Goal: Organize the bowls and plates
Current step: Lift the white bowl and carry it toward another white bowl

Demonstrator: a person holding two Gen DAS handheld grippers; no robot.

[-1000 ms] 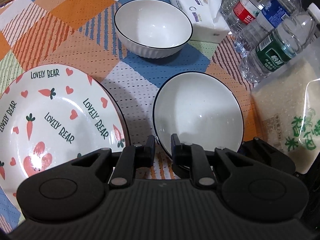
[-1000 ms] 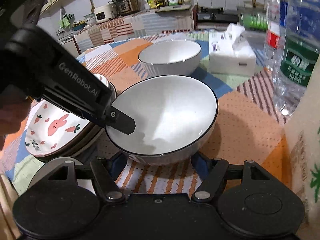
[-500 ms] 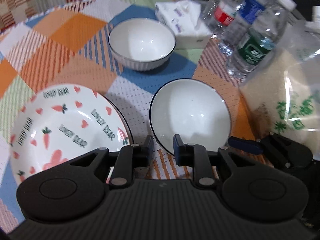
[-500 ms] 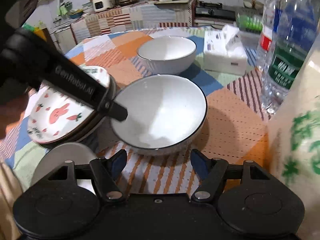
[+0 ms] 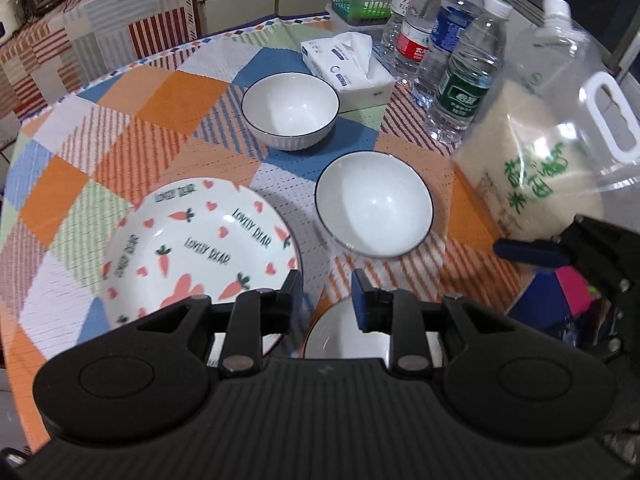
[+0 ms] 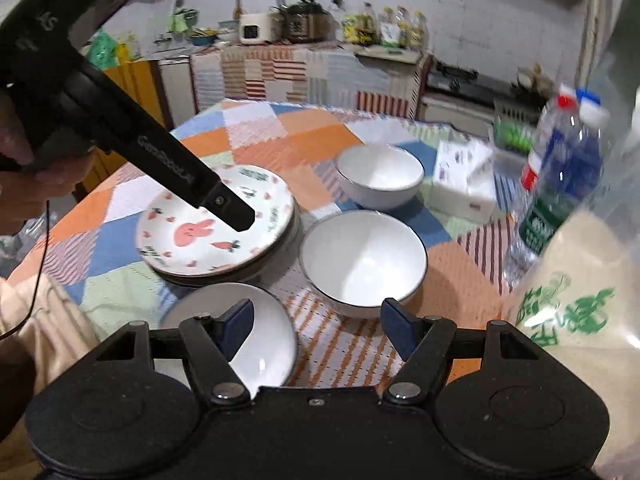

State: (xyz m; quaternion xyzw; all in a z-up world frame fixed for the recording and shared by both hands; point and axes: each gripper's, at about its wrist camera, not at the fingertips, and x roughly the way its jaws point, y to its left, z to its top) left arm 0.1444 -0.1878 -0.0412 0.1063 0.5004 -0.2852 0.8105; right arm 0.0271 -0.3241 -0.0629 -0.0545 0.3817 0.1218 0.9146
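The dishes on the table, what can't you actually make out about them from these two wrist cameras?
- Nearest bowl, left wrist view: mostly hidden behind the left gripper, whose jaws are opening with nothing between them.
- Plate stack, right wrist view: motion blur and the left gripper's finger across it; the count of plates is unclear.
- Bottle labels, right wrist view: blurred, unreadable.

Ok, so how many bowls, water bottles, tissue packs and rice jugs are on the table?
Bowls: 3
Water bottles: 4
Tissue pack: 1
Rice jug: 1
Total: 9
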